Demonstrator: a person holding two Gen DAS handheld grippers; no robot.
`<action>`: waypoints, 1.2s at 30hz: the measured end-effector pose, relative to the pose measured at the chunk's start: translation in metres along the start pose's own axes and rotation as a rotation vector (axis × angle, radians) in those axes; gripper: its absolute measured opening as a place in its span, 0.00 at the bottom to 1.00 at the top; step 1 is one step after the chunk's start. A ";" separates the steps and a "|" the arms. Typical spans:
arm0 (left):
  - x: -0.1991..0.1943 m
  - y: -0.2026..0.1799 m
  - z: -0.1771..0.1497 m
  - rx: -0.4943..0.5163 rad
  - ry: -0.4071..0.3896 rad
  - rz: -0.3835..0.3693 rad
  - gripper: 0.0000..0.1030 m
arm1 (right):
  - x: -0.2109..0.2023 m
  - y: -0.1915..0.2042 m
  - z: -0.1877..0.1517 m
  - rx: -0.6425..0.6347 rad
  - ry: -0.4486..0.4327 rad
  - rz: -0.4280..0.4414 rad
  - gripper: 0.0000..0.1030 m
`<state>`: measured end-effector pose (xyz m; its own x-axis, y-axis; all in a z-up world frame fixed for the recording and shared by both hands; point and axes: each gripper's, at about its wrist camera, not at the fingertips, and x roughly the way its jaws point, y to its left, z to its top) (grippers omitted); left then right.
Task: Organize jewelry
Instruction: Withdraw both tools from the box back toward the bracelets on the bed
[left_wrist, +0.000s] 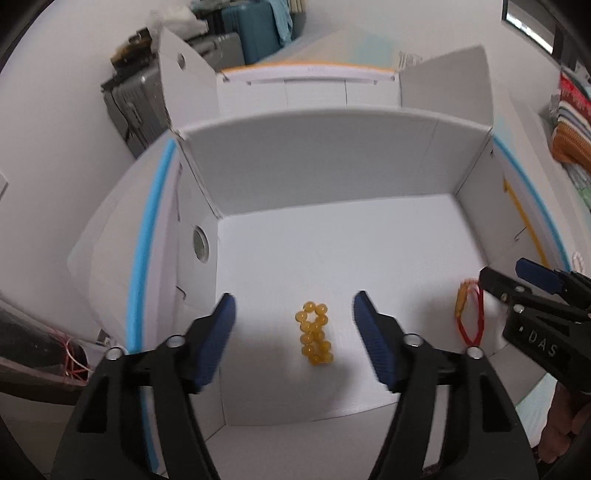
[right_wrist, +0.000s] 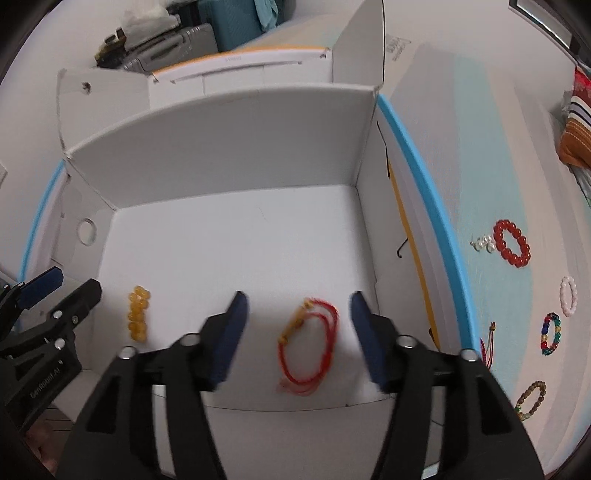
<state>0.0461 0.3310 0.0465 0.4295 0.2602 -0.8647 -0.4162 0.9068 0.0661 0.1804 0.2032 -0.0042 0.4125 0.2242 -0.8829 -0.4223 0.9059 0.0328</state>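
Note:
A white cardboard box (left_wrist: 314, 162) stands open in front of me. A yellow bead bracelet (left_wrist: 316, 334) lies bunched on its floor. My left gripper (left_wrist: 295, 299) hangs open above it, the blue pads well apart from the beads. A red cord bracelet (right_wrist: 310, 343) with a small yellow charm lies on the box floor to the right. My right gripper (right_wrist: 298, 297) is open over it and touches nothing. Each wrist view shows the other gripper at its edge: the right gripper (left_wrist: 502, 271) and the left gripper (right_wrist: 74, 280).
Outside the box's (right_wrist: 221, 147) right wall, on a pale blue surface, lie a red bead bracelet (right_wrist: 511, 248), a white bracelet (right_wrist: 569, 295), a multicolour bracelet (right_wrist: 551, 334) and a brown bead bracelet (right_wrist: 532, 400). Suitcases (left_wrist: 251, 33) stand behind.

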 end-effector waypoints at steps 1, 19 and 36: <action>-0.004 0.000 0.000 0.003 -0.013 0.001 0.70 | -0.002 0.000 0.000 0.000 -0.004 0.011 0.63; -0.056 -0.028 -0.011 0.037 -0.139 -0.013 0.95 | -0.077 -0.021 -0.006 -0.004 -0.186 -0.031 0.93; -0.098 -0.154 -0.020 0.177 -0.211 -0.156 0.95 | -0.132 -0.161 -0.046 0.123 -0.243 -0.145 0.93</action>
<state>0.0521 0.1589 0.1111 0.6420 0.1601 -0.7498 -0.1945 0.9800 0.0427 0.1570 0.0111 0.0855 0.6489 0.1551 -0.7449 -0.2500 0.9681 -0.0163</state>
